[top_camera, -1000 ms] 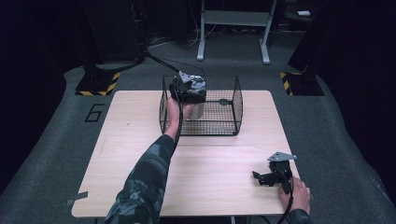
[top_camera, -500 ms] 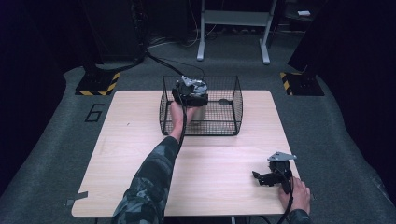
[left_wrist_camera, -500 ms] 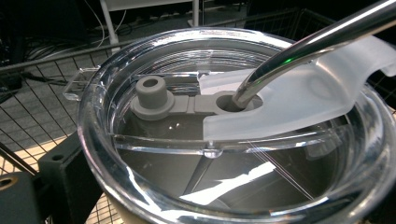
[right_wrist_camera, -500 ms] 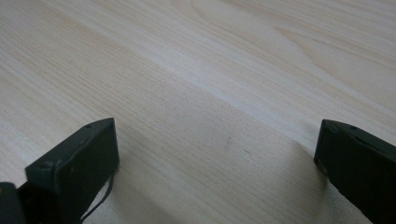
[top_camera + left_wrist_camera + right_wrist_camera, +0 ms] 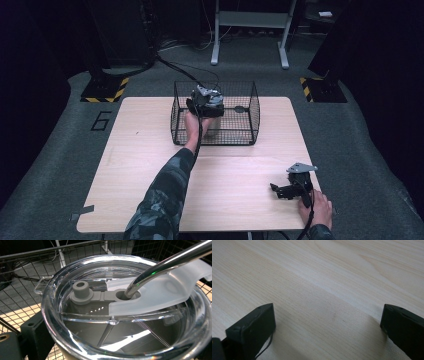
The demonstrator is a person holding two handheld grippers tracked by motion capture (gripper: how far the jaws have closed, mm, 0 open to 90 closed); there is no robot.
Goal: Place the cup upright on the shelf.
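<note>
A grey "6" (image 5: pixel 102 120) was painted on the floor, left of the table (image 5: pixel 150 150); no other writing could be read. The table was pale wood, on dark carpet in a dark room; yellow-black stripes (image 5: pixel 105 91) marked a stand's foot at upper left. The cup (image 5: pixel 214 124) stood inside the wire basket (image 5: pixel 250 107), at the middle top of the frame; the left gripper (image 5: pixel 206 100) sat over it, jaws clamped on it. The right gripper (image 5: pixel 287 190) lay at lower right, jaws wide apart, holding nothing.
</note>
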